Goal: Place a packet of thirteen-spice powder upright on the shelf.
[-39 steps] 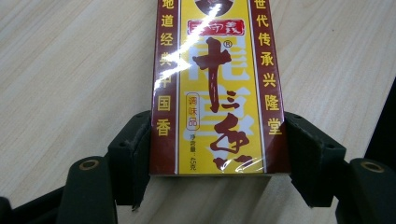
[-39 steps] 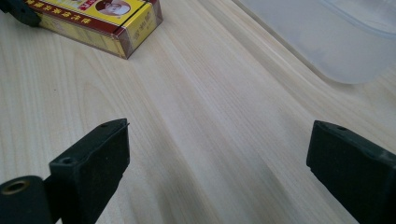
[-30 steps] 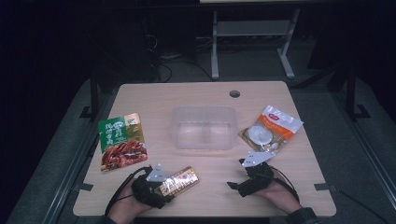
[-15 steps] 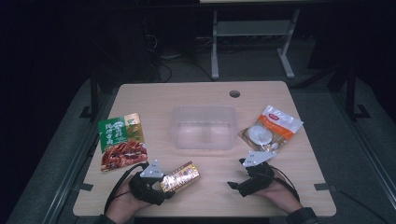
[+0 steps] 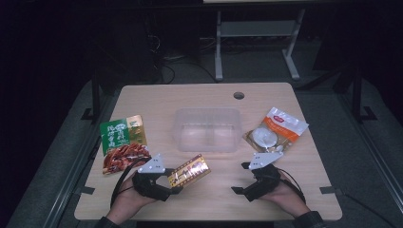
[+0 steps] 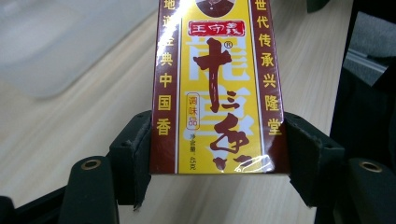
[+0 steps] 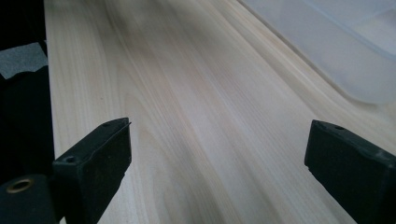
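A yellow and dark-red seasoning box (image 5: 189, 171) with Chinese print is held off the table near the front left. My left gripper (image 5: 167, 183) is shut on it. In the left gripper view the box (image 6: 217, 88) runs up the middle, its two long edges pressed between the black pads (image 6: 133, 158). My right gripper (image 5: 239, 179) rests at the front right, open, with only bare wood between its jaws (image 7: 219, 154). A clear plastic container (image 5: 206, 129) stands empty in the middle of the table.
A green snack bag (image 5: 122, 144) lies at the left of the wooden table (image 5: 204, 97). A white and orange pouch (image 5: 275, 133) lies at the right. A cable hole (image 5: 238, 95) sits near the far edge. A metal frame (image 5: 256, 38) stands on the floor beyond.
My left gripper has lifted slightly with the box in it and shifted a little toward the container. The right gripper has stayed in place.
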The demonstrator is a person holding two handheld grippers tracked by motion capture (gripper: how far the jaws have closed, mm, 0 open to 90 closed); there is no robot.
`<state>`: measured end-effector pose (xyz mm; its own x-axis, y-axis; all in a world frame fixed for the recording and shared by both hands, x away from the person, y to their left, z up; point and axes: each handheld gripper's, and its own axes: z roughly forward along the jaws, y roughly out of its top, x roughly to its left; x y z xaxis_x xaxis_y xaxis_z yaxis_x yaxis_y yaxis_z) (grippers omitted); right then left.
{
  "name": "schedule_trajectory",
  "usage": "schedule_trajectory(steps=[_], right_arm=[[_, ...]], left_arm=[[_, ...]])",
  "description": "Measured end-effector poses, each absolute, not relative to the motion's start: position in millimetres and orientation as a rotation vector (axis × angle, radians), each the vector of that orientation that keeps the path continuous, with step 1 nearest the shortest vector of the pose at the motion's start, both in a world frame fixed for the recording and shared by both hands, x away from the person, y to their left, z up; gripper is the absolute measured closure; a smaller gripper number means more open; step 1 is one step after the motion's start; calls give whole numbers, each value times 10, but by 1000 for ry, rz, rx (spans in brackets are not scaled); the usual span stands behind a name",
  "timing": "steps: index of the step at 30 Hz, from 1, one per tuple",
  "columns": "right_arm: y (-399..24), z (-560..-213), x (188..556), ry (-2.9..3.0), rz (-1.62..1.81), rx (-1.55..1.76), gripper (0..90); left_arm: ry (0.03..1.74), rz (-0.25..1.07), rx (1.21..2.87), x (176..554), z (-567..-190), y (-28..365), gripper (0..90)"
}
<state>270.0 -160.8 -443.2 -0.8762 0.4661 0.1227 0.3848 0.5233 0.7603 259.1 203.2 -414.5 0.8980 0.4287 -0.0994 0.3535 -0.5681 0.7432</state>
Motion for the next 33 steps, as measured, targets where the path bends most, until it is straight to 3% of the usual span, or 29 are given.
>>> schedule_trajectory(steps=[33], right_arm=[[-1371, -3887, 3059, 2634, 1731, 328, 98]], left_arm=[[302, 82, 2112, 2795, -3987, 1729, 322]])
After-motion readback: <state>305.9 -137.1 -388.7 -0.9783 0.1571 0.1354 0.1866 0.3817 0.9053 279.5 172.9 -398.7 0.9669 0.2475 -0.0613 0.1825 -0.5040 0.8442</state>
